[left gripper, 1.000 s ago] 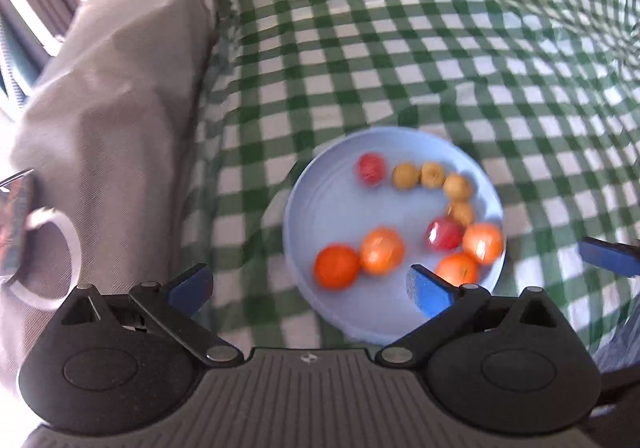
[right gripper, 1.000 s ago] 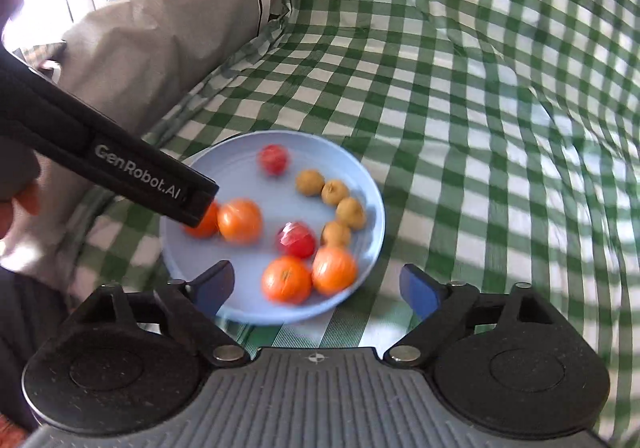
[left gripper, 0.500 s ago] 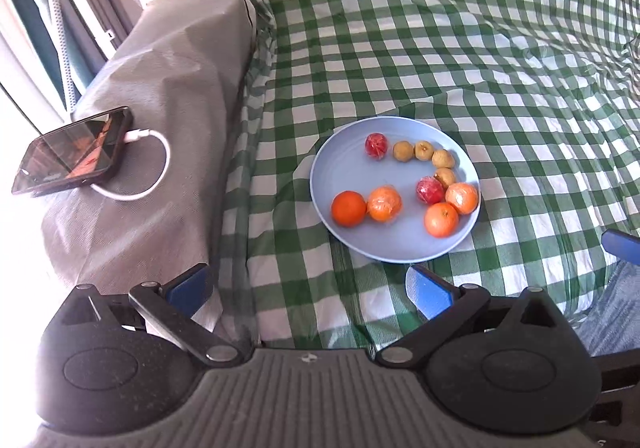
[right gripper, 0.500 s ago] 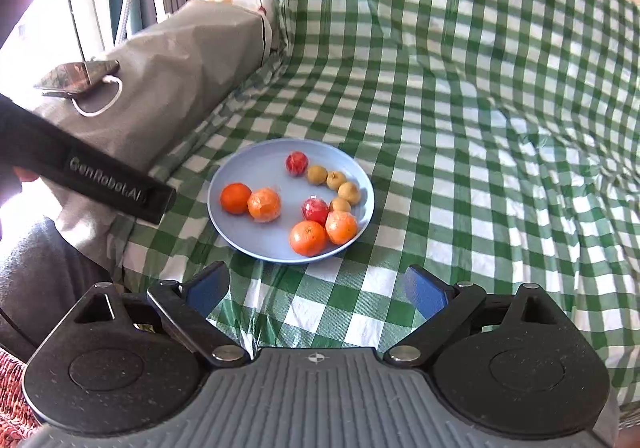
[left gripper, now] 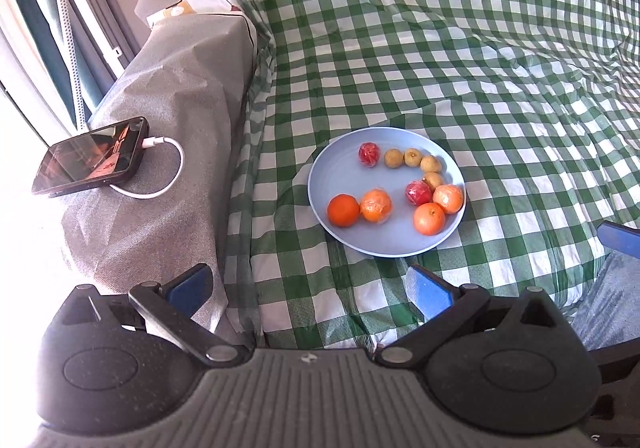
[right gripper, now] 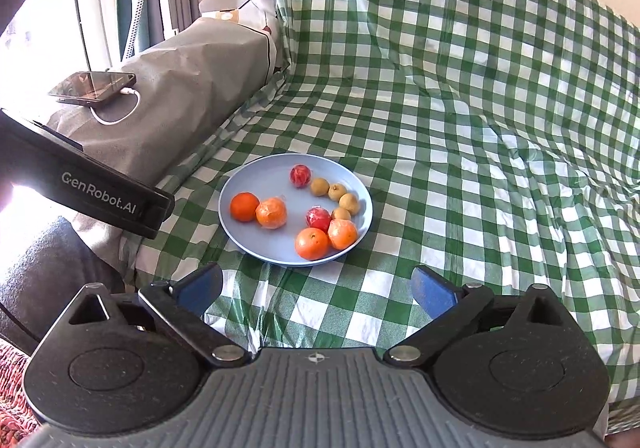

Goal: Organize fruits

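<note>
A light blue plate (left gripper: 348,151) (right gripper: 244,183) sits on the green checked cloth. It holds several oranges (left gripper: 343,210) (right gripper: 244,206), two red fruits (left gripper: 369,154) (right gripper: 300,175) and several small tan fruits (left gripper: 393,158) (right gripper: 320,185). Two oranges lie at the plate's left, two at its near right. My left gripper (left gripper: 308,290) is open and empty, pulled back from the plate. My right gripper (right gripper: 318,286) is open and empty, just short of the plate's near rim. The left gripper's body (right gripper: 100,195) shows at the left of the right wrist view.
A grey covered block (left gripper: 160,127) (right gripper: 180,87) stands left of the plate, with a phone (left gripper: 90,155) (right gripper: 94,86) on a white cable on top. The checked cloth (left gripper: 480,67) rises at the back. A blue fingertip (left gripper: 620,238) shows at the right edge.
Both grippers have pulled back and up from the plate, so the plate looks smaller and farther. The phone and grey block came into view. The fruits have not moved.
</note>
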